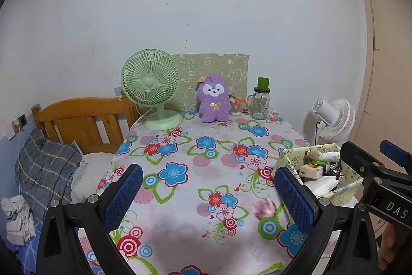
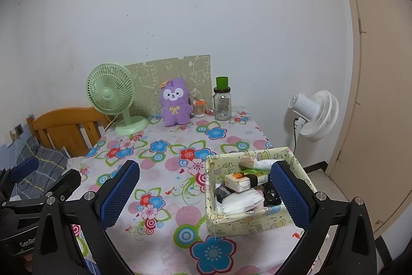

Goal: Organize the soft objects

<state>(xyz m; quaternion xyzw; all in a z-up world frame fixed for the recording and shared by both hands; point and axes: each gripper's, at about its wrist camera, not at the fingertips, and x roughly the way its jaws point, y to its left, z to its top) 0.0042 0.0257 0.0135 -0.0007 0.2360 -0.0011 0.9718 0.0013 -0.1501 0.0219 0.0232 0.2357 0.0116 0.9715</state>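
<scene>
Jaws of the left hand-held gripper and the right hand-held gripper stand wide apart, empty, over the floral tabletop. Purple plush toy sits upright at upper centre, between the green fan and the glass jar. Patterned storage box of packets occupies the lower right.

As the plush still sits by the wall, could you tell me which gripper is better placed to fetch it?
Left, probably: the plush lies almost straight ahead of the left gripper, while the right gripper faces the box. Both are open.
</scene>
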